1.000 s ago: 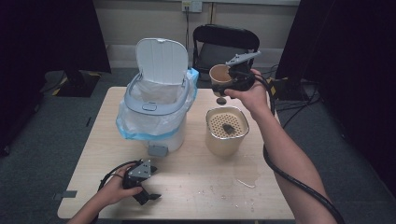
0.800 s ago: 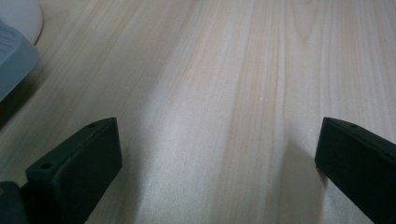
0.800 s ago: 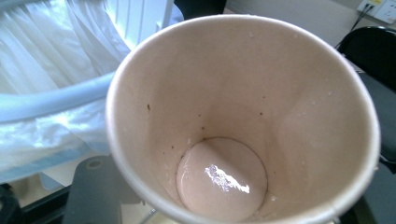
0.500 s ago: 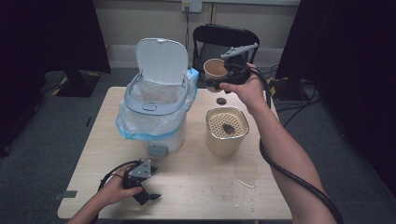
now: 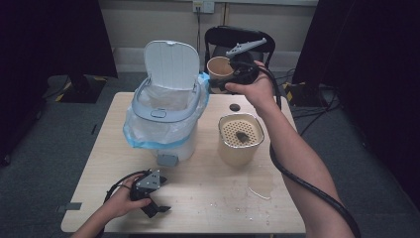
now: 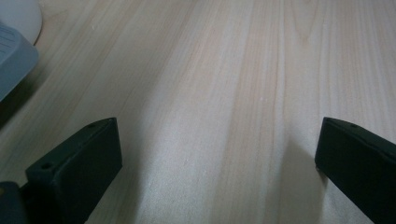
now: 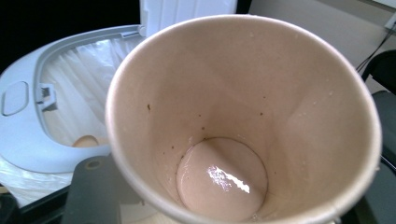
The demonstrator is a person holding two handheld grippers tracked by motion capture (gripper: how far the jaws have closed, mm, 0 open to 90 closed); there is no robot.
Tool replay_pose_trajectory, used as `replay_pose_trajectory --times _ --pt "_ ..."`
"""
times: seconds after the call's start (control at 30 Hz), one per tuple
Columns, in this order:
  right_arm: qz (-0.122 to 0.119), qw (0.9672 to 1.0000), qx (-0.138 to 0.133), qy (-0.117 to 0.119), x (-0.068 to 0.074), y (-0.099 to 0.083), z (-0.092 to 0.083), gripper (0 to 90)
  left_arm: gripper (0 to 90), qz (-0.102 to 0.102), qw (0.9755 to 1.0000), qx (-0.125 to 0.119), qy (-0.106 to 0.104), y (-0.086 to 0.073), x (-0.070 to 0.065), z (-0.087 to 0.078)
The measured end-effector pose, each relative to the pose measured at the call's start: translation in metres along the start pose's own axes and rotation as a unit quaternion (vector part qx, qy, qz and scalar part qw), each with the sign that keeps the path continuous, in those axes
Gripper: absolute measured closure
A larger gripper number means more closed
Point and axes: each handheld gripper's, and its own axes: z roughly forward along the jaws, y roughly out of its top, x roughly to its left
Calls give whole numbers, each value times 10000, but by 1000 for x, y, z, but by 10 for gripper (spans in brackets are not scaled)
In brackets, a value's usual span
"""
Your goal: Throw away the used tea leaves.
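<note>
Between the right gripper's (image 5: 229, 79) jaws sits a drained paper cup (image 5: 218, 69), lifted beside the open bin (image 5: 166, 106); binning remains. Left gripper (image 5: 156, 208) rests open, empty.

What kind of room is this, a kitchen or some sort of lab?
Probably a lab or recording studio, not a kitchen: a lone wooden table on grey carpet, black curtains around it, cables on the floor, and a person working a paper cup with a hand-held right gripper.
</note>
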Motion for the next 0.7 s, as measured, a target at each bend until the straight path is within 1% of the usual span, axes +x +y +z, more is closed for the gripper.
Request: replay_pose_trajectory --times 0.1,0.13,0.17,0.23,0.37,0.7 --pt "-27 10000 0 56 4 5 1 335 0 -22 10000 -5 -15 0 0 0" --pt "-38 9999 -41 94 5 6 2 335 0 -25 10000 -4 -17 0 0 0" --pt "-8 9999 -39 117 6 8 3 334 0 -31 10000 -10 -16 0 0 0" --pt "-52 9999 47 131 10 11 7 334 0 -29 10000 -7 -20 0 0 0" --pt "-118 9994 -10 318 20 18 13 332 0 -27 10000 -7 -20 0 0 0" --pt "-272 9982 39 540 42 32 36 330 0 -24 10000 -5 -15 0 0 0"
